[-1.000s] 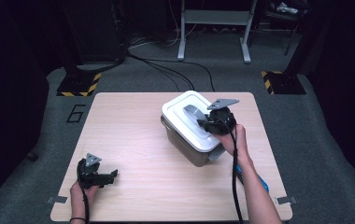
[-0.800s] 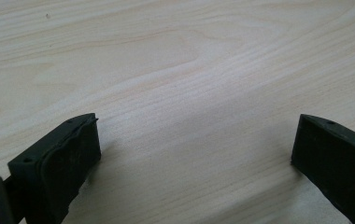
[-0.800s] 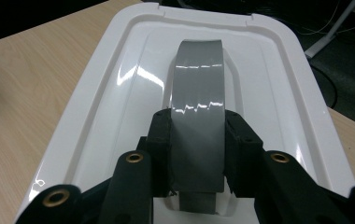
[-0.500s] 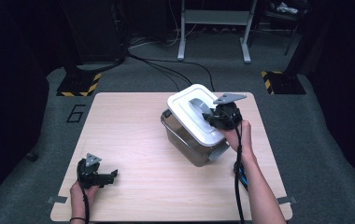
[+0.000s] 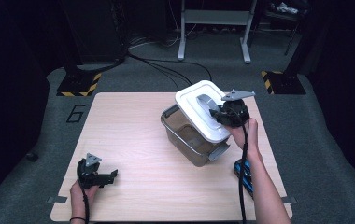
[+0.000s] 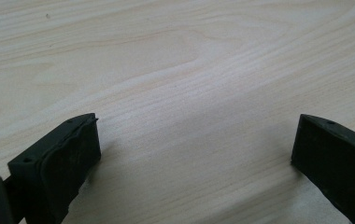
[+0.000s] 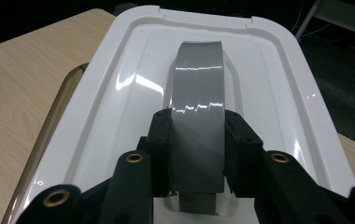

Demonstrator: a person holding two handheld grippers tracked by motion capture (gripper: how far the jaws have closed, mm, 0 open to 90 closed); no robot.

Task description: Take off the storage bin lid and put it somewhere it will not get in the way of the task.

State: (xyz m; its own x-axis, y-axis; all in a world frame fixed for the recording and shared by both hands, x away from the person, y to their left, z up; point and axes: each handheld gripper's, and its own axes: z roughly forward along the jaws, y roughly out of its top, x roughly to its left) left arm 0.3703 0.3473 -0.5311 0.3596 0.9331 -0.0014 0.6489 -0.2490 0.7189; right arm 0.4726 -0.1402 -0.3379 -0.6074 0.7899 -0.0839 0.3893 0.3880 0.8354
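A grey see-through box [image 5: 188,139] stands right of the table's middle. Its white lid [image 5: 195,110] is tilted, raised off the box on the near left side, so the box's inside shows beneath it. My right gripper [image 5: 218,115] is shut on the lid's grey handle [image 5: 205,101]. In the right gripper view the two pads [image 7: 160,140] press the grey handle [image 7: 198,79] from both sides, with the white lid [image 7: 278,84] beyond. My left gripper [image 5: 106,177] rests at the table's front left; its jaws [image 6: 194,144] stand wide apart over bare wood, holding nothing.
The wooden table [image 5: 129,126] has bare room between the two grippers. A grey latch [image 5: 218,151] sticks out on the box's near side. A blue object [image 5: 243,173] lies by the right forearm near the table's right edge. Cables and stand legs cross the floor behind.
The right gripper has risen and shifted a little right with the lid, tipping it up off the box. The left gripper has stayed put.
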